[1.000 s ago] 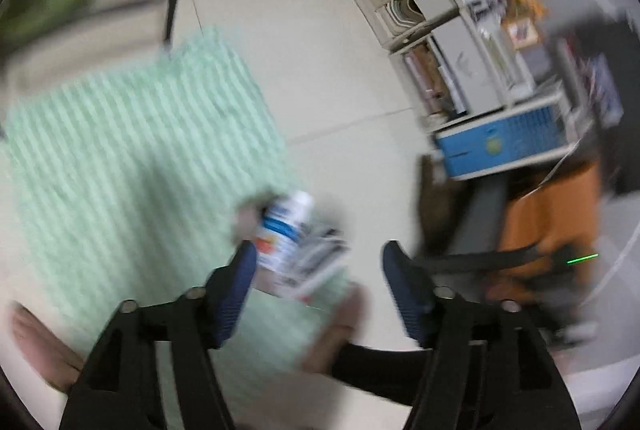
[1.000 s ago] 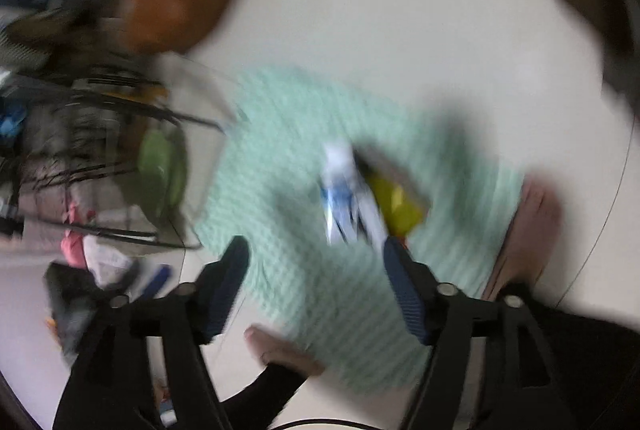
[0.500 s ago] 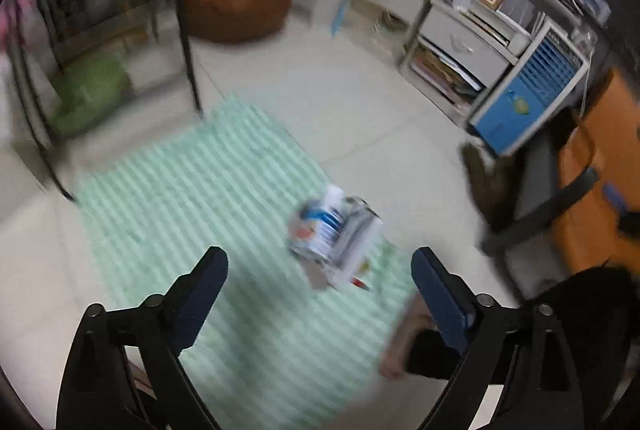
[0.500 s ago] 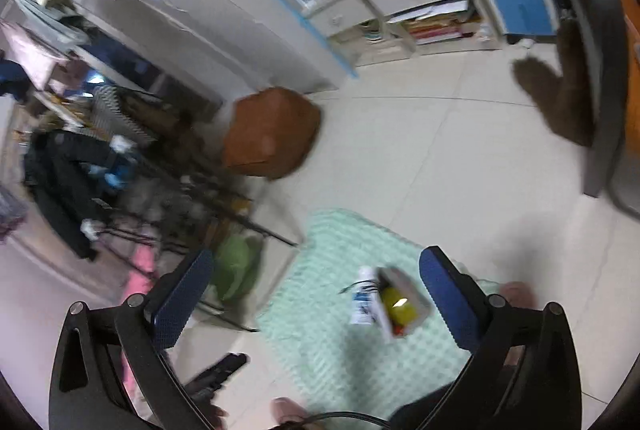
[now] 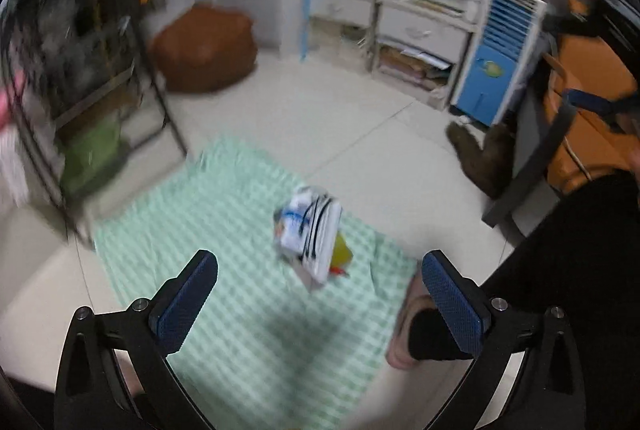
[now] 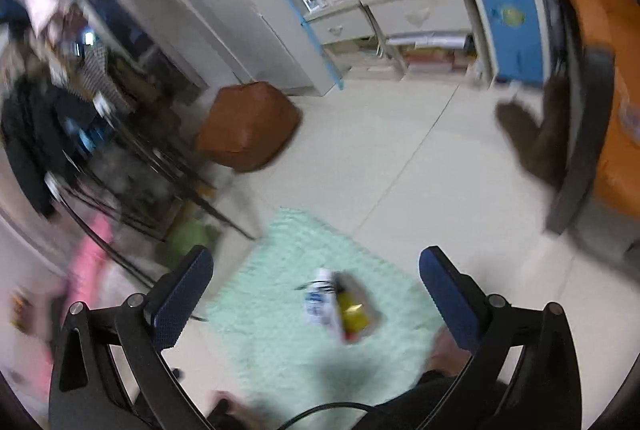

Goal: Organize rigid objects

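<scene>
A small open box (image 5: 310, 236) lies on a green checked mat (image 5: 224, 230) on the floor, with a white-and-blue bottle and a yellow item in it. My left gripper (image 5: 318, 262) hangs well above it, its jaws opening and nothing between them. In the right wrist view the same box (image 6: 340, 306) sits on the mat (image 6: 288, 254) below my right gripper (image 6: 316, 258), which is open and holds nothing. Both views are blurred.
A person's foot (image 5: 404, 342) rests at the mat's right edge. A brown pouf (image 5: 204, 48) and a dark metal rack (image 5: 80, 70) stand at the left, with white drawers (image 5: 400, 18) and a blue-and-white cooler (image 5: 496, 58) behind. A brown furry shape (image 5: 480, 158) lies by orange furniture (image 5: 588, 110).
Both grippers have opened wide and pulled up and away from the box, which now looks smaller and sits alone on the mat. More of the room shows.
</scene>
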Tool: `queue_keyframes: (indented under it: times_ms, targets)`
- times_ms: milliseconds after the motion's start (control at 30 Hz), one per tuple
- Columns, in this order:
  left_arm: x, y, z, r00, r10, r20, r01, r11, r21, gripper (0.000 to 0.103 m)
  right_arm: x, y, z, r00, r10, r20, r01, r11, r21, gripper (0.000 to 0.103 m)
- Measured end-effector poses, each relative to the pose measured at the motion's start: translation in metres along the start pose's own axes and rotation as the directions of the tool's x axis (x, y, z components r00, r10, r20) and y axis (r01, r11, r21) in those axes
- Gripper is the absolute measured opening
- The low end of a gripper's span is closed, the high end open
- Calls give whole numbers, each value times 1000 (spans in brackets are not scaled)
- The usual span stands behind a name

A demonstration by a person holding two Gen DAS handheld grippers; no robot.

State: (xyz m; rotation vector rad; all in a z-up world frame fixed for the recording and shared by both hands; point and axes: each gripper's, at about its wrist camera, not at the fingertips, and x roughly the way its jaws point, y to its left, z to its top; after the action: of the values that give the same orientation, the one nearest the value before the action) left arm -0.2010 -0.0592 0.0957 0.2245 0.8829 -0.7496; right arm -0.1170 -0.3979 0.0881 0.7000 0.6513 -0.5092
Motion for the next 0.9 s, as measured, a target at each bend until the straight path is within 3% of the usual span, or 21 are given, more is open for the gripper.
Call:
queue_keyframes:
  times_ms: [100,167,233,267,333,400,467,633,900]
  targets:
    - [7,24,11,999,12,-30,-15,996,-84,102,1,42,-24,994,-105,19,106,973,-205,103]
    - [16,29,22,999,41,-33,-44,993,-107,102,4,65,-48,988,-134,71,149,948,-282,103]
    - [15,22,27,997,66,-42,-71,991,-112,103,17,77,-77,986,-142,87,163,932,-323,103]
    - [15,15,22,995,87,-53,-92,990,-111,103,30,79,-95,979,-189,76,203,920,-334,103]
    - [16,3,14,984,154,-93,-163,982,-96,103,55,73,-124,965,-261,3,248,914,-322,103]
    - [30,-3,6,973,170,-157,-183,980,-76,103,81,63,-143,940,-327,-95,282,905,-319,103]
    - [39,-8,4,969,154,-193,-172,982,-78,103,98,69,-156,897,-434,-79,365,831,-420,103]
    - [42,-18,9,965,186,-183,-196,980,-35,103,105,71,-164,886,-455,-87,362,796,-486,103]
    - [49,-16,-1,963,203,-179,-209,978,-15,103,109,72,-169,872,-483,-80,382,773,-506,103]
